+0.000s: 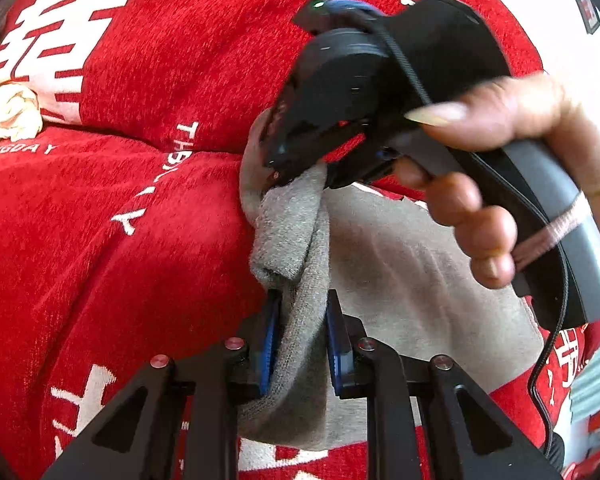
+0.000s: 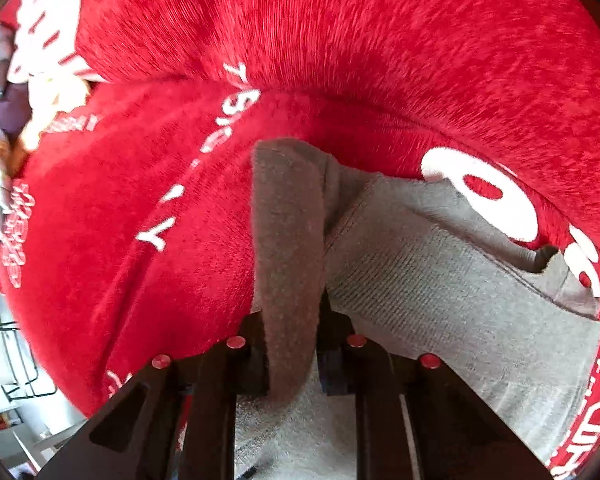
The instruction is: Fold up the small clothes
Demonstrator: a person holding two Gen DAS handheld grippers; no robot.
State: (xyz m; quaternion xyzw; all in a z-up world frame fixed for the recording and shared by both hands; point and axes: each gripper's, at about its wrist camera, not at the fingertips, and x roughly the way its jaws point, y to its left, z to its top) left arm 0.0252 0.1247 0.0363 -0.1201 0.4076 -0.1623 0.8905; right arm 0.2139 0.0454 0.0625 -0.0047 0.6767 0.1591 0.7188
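Left gripper (image 1: 300,340): its blue-padded jaws pinched a bunched edge of the grey sock (image 1: 296,240), which rose from between them.
Right gripper (image 2: 292,344): its jaws were pressed onto another strip of the same grey sock (image 2: 288,220); in the left wrist view this tool (image 1: 292,172) sat just beyond, biting the cloth's upper end, held by the person's right hand (image 1: 500,184).
Sock's place: the rest of it lay flat to the right on the red blanket (image 1: 120,220), touching it.
Farther off: a pale crumpled cloth (image 1: 12,116) rested near the blanket's left edge.
Doing the fold well: judged from here, both pinches should stay firm, the held edge be carried level over the flat part, corners aligned before release, and the blanket pile not dragged along.
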